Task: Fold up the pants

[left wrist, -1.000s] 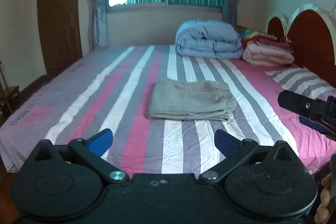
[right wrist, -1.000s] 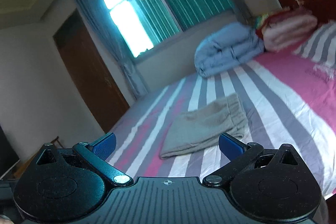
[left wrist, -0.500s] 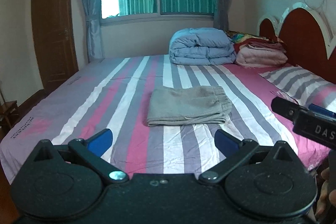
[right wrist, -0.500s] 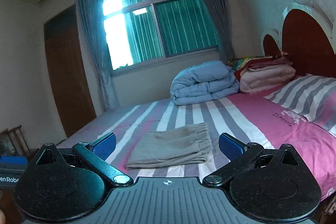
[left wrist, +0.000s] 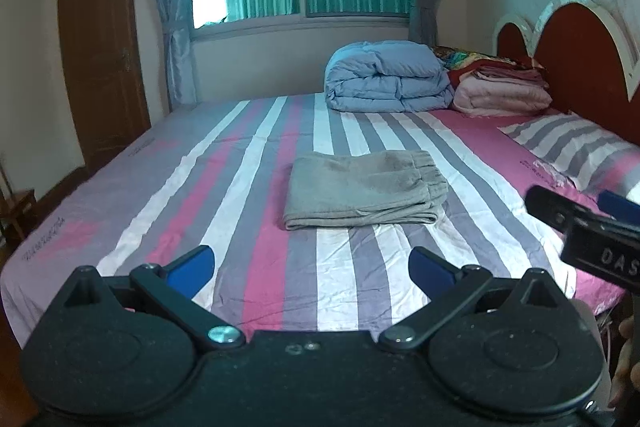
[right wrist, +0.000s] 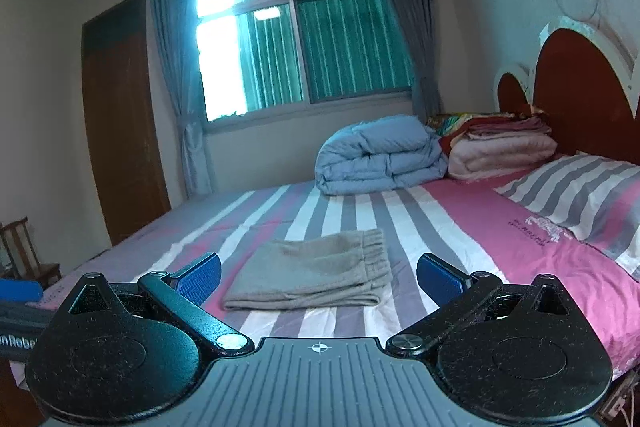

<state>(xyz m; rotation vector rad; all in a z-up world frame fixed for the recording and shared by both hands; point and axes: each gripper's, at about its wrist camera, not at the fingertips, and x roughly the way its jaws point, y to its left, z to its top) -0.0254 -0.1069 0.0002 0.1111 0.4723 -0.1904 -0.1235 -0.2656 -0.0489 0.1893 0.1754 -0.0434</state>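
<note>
pants [left wrist: 362, 189] folded on bed [left wrist: 200, 187], long axis left-right, waistband right | both grippers' fingers wide apart, empty

Folded pants [right wrist: 316, 275] lie beyond spread right gripper [right wrist: 319, 275].

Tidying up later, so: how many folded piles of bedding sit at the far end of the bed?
2: a blue comforter by the window, and a pink blanket stack beside it against the headboard; more may be hidden behind.

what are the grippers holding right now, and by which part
Nothing. The left gripper and right gripper are both open and empty, while the folded pants lie untouched on the bed.
</note>
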